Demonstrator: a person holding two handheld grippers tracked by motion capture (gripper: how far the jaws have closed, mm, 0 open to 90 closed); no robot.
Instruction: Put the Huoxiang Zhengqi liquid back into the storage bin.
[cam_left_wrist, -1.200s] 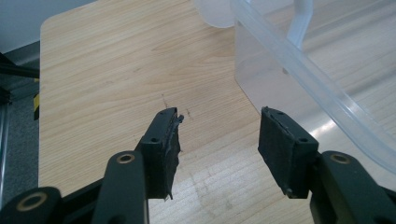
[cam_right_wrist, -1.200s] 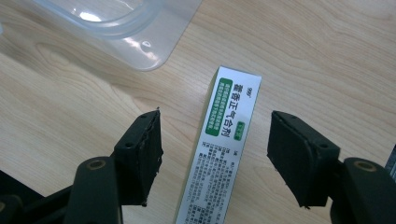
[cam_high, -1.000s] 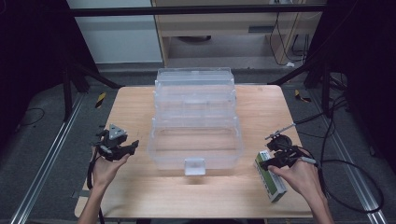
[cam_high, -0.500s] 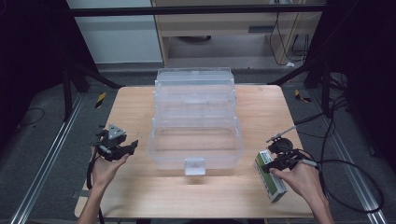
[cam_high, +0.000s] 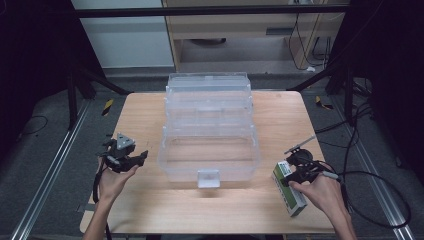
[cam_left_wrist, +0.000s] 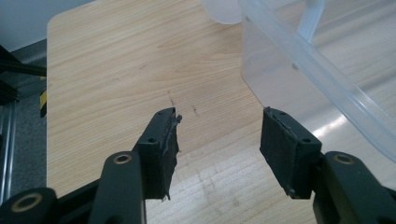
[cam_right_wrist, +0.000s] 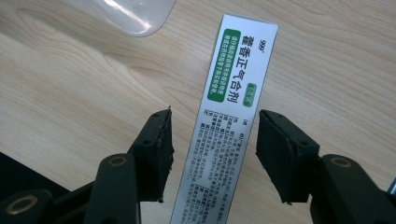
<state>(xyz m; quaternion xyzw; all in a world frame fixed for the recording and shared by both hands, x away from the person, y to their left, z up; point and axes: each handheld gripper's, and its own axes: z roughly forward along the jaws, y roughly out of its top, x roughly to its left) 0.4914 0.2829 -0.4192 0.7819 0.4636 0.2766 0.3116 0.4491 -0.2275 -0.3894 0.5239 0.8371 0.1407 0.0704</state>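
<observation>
While the right gripper (cam_right_wrist: 212, 158) is hanging directly over the medicine box (cam_right_wrist: 227, 116), its jaws are standing wide apart with one pad on each long side of the carton and neither one touching it. Compared with a second ago, the right hand (cam_high: 322, 192) is sitting a little nearer the table's front edge and more squarely above the carton, which is lying flat where it was, just beside the right front corner of the clear storage box (cam_high: 210, 130) on the wooden table (cam_high: 140, 110). That small shift is lining the jaws up across the narrow width of the carton, so the work seems to be moving from approach into the grasp itself; lowering and closing look like the likely next moves, and nothing has been lifted yet. The left gripper (cam_left_wrist: 217, 149) is also open and empty, hovering over bare wood close to the left wall of the storage box, and it is staying in much the same spot as before, apparently waiting.
</observation>
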